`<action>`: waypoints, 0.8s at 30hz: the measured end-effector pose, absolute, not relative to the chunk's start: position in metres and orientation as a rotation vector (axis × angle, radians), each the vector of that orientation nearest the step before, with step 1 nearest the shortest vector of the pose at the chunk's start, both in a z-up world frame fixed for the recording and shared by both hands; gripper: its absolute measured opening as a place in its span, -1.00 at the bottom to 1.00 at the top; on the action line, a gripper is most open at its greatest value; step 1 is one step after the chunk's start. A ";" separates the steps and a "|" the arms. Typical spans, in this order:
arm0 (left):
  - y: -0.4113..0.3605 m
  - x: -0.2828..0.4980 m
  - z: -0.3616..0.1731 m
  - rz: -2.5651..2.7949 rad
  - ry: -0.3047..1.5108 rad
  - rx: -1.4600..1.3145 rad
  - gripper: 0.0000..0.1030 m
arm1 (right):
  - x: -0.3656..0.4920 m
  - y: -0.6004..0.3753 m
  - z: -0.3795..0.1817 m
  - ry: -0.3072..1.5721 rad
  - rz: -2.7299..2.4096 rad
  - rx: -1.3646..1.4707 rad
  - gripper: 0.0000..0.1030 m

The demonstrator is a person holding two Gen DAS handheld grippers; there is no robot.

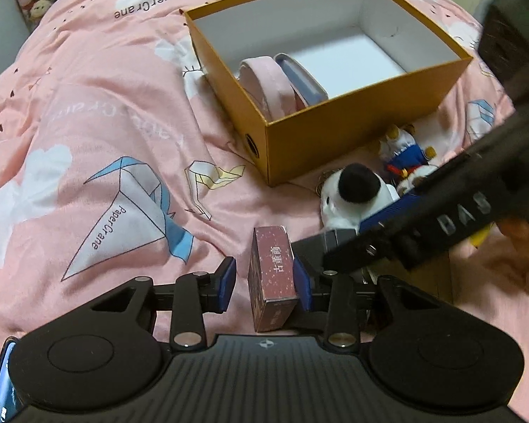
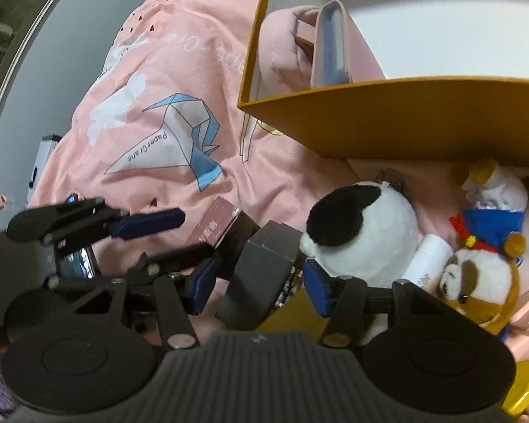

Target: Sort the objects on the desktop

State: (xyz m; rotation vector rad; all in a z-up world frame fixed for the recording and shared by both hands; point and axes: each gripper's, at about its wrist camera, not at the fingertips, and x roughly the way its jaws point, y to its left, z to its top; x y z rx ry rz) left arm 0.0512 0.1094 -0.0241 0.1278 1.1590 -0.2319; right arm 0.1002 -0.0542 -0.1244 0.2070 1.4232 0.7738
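Observation:
My left gripper is open around a small dark-pink carton standing on the pink quilt; the right pad touches it, the left pad stands apart. My right gripper is open around a dark grey box, apart from both pads. The carton also shows in the right wrist view. The orange box holds a pink pouch and a blue-edged case. A black-and-white plush and a blue-clad bear plush lie beside the box.
A brown-and-white dog plush and a white tube lie right of my right gripper. A yellow object sits at the lower right. A phone is at the lower left.

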 end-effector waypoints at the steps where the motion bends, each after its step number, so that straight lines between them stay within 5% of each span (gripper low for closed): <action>1: 0.110 0.050 -0.024 -0.237 1.156 0.127 -0.18 | 0.101 -0.053 -0.126 1.430 0.774 0.217 0.11; 6: 0.104 0.044 -0.025 -0.249 1.125 0.155 -0.18 | 0.103 -0.044 -0.140 1.472 0.745 0.208 -0.13; 24: 0.065 0.037 -0.040 -0.178 1.095 0.219 -0.25 | 0.098 -0.112 -0.068 1.161 0.742 0.231 -0.17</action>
